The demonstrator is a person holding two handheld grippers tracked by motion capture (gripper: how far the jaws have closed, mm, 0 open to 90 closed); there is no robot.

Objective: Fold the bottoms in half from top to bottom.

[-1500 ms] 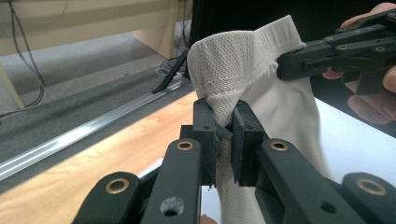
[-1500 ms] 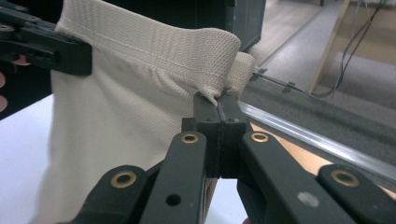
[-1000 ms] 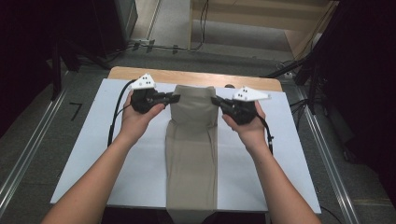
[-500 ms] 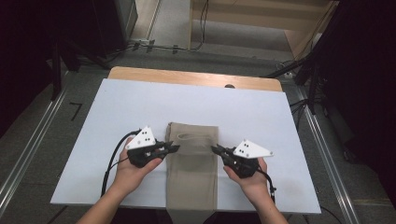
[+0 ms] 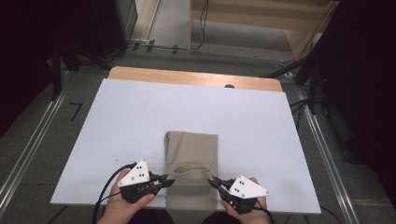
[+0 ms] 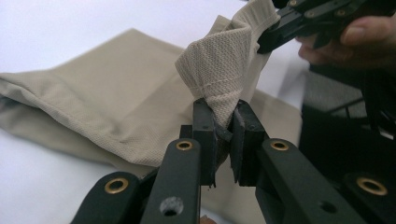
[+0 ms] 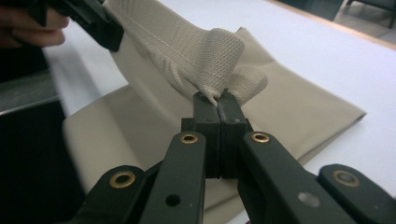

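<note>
A beige knit cloth [image 5: 191,149] lies folded on the white table [image 5: 140,116], near its front edge, with its near end hanging off. My left gripper [image 5: 166,181] is shut on the left corner of the folded-over edge [image 6: 219,65], and the fabric is bunched between its jaws. At the right corner, my right gripper [image 5: 211,182] pinches the same edge [image 7: 205,56] with its jaws shut tight. That edge is lifted slightly off the cloth below [image 7: 299,98]. In the left gripper view the right gripper [image 6: 285,25] shows at the top right. The left gripper [image 7: 95,23] shows at the top left of the right gripper view.
A wooden strip [image 5: 187,77] runs along the table's far edge. Metal rails [image 5: 28,149] flank the table on both sides of the floor. Cables [image 5: 201,23] lie on the floor beyond. White table surface stretches left, right and beyond the cloth.
Both grippers have drawn the cloth's far edge from the far part of the table back to the near edge, folding the cloth over itself. They stay shut on it.
</note>
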